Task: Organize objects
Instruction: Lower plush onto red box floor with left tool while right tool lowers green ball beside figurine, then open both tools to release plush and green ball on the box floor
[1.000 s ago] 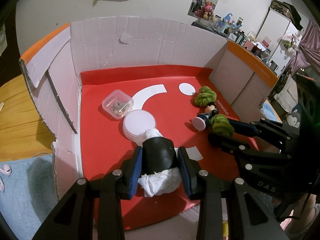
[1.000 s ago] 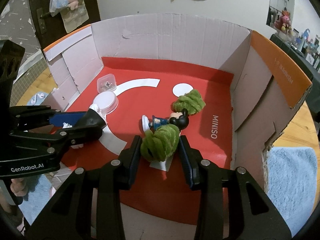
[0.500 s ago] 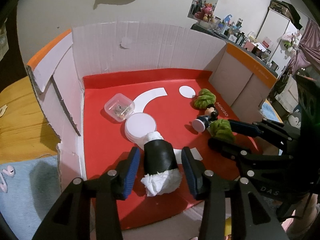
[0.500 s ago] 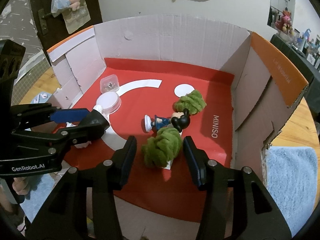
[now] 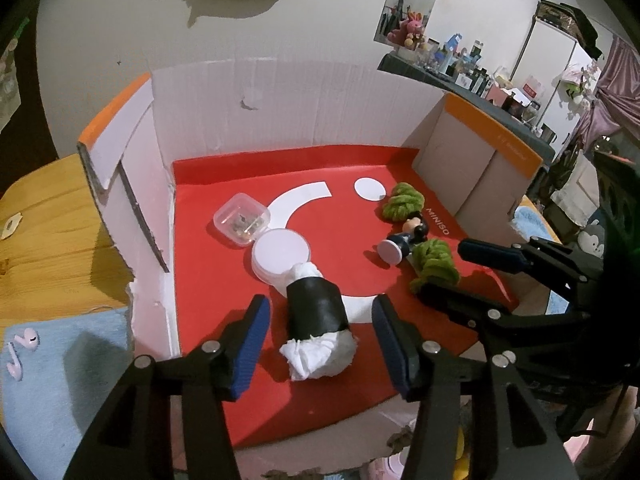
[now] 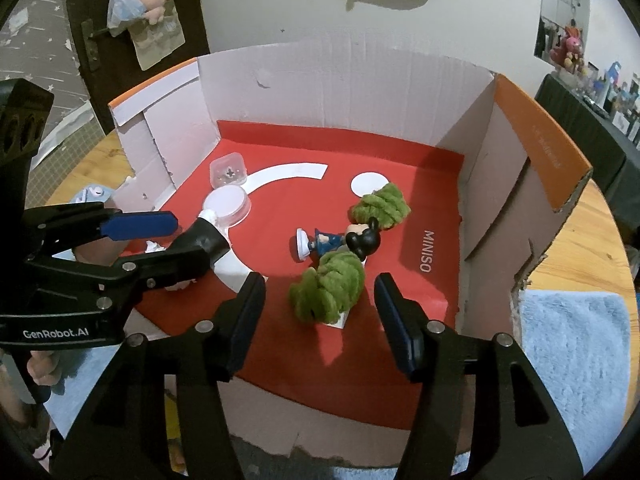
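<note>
White wad (image 5: 316,354) in black band, loose between opening left claw (image 5: 318,320); right claw (image 6: 320,300) opening around green yarn bundle (image 6: 328,286).

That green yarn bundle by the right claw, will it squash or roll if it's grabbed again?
The green yarn bundle looks soft and loosely wound, so it would probably squash. Its lumpy shape probably won't roll. It likely weighs little.

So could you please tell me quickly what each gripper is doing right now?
Left gripper: jaws opening, clear of the black-wrapped white bundle between them.
Right gripper: jaws opening, clear of the green yarn bundle between them.
</note>
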Action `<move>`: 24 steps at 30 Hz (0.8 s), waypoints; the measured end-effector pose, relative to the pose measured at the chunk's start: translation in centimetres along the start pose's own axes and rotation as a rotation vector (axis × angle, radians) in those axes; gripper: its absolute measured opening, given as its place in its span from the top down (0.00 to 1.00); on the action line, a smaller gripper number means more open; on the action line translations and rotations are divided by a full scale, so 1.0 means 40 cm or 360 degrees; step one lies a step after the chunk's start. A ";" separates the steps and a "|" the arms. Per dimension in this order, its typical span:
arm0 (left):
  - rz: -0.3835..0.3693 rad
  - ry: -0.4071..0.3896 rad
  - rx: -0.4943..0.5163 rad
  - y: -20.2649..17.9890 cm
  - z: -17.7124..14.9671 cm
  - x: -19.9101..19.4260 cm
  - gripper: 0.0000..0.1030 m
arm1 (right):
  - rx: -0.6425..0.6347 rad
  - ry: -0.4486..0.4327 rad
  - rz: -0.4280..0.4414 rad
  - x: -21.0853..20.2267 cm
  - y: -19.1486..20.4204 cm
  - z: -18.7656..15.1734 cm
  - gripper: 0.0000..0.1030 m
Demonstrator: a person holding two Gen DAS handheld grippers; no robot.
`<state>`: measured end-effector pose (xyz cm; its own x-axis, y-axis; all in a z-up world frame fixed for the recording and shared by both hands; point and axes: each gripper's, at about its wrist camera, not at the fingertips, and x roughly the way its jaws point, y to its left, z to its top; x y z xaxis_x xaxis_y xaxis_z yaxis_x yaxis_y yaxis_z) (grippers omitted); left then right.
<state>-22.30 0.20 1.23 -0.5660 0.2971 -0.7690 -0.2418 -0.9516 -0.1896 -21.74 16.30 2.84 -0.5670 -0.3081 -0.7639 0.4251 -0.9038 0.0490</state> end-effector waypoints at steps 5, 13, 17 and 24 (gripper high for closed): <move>0.0002 -0.0010 0.0004 -0.004 -0.008 -0.013 0.46 | -0.0004 -0.0018 0.0003 -0.014 0.003 -0.004 0.38; 0.0036 -0.0055 0.0037 -0.022 -0.022 -0.046 0.36 | -0.0018 -0.0047 0.0007 -0.038 0.009 -0.013 0.31; 0.0040 -0.0066 0.0048 -0.029 -0.028 -0.058 0.36 | -0.0027 -0.0063 0.0002 -0.052 0.011 -0.017 0.31; 0.0063 -0.0087 0.0044 -0.026 -0.038 -0.079 0.27 | -0.0030 -0.0095 0.0008 -0.079 0.016 -0.025 0.23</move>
<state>-19.07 0.15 2.94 -0.6175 0.2637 -0.7411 -0.2397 -0.9604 -0.1420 -18.98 16.97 4.63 -0.6055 -0.3304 -0.7240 0.4413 -0.8965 0.0401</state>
